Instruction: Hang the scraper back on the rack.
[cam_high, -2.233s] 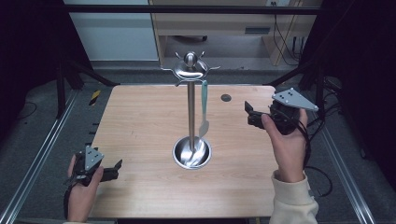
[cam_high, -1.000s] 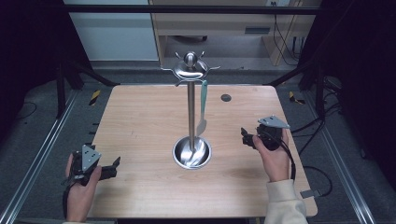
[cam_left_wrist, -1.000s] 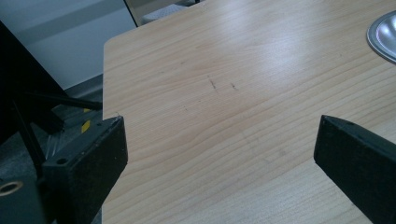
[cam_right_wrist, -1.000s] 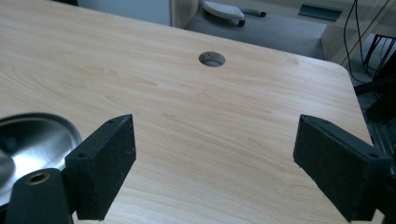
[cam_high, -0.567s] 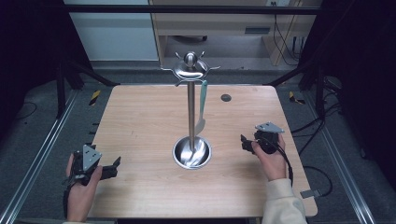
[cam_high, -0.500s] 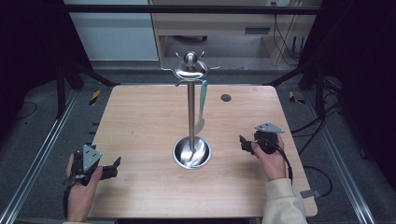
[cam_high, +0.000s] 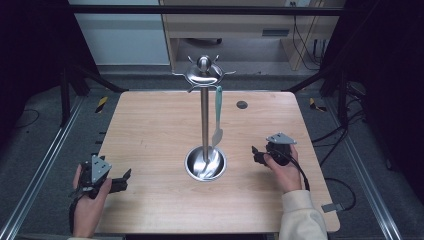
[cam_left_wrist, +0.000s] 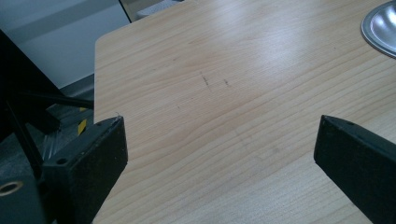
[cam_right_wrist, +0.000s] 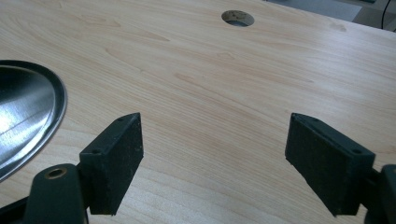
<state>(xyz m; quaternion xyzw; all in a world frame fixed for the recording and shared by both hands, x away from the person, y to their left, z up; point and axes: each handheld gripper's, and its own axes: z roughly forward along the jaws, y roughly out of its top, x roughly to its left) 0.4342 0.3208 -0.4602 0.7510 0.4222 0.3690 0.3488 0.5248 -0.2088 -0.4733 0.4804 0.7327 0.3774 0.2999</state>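
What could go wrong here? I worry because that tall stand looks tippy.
1. The pale green spatula hangs loosely from the tall steel hook stand; a pull sideways might tip it.
2. The open right gripper sits close to the stand's round base and could bump it.

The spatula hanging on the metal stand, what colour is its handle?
Pale teal-green spatula handle, clearest in the high view.
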